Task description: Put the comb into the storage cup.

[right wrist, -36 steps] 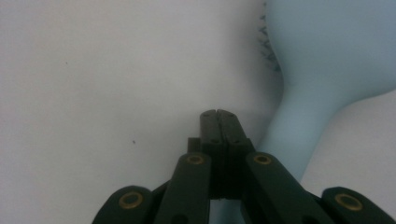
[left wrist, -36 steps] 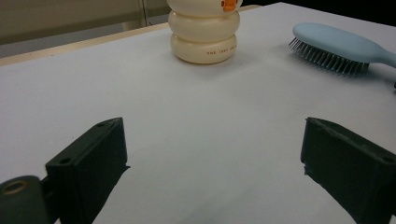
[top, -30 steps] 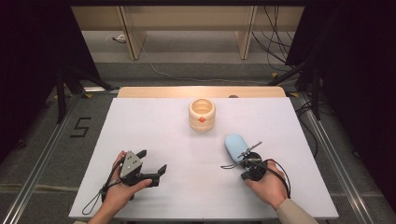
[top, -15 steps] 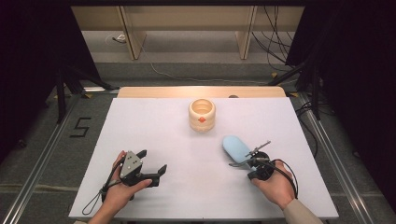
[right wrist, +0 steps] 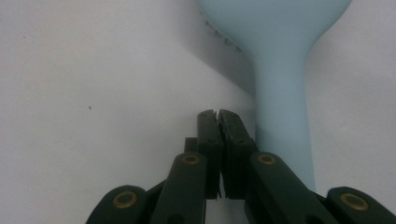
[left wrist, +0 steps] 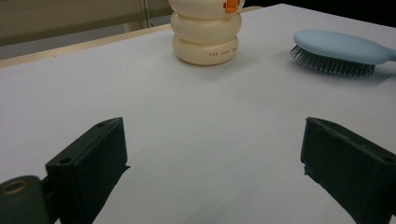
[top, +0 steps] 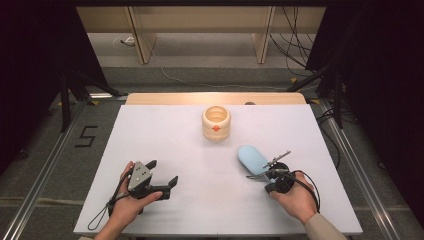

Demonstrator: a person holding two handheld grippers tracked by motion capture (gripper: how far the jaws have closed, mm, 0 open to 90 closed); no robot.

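The left gripper view reveals bristles under the pale blue hairbrush (left wrist: pixel 338 49), lying on the white table (top: pixel 200 165) near the cream jar (top: pixel 216 122). The right claw (right wrist: pixel 218 114) is pinched together, empty, just beside the brush handle, while the left claw (top: pixel 162 172) gapes wide, holding nothing

Hairbrush (right wrist: pixel 280 70): smooth pale-blue plastic, satin sheen, fine bristles. Ribbed cream container (left wrist: pixel 206 32): glossy plastic. Worktop (top: pixel 165 130): matt white, smooth. Right claw (right wrist: pixel 218 116): matt black plastic, brass-coloured rivets.
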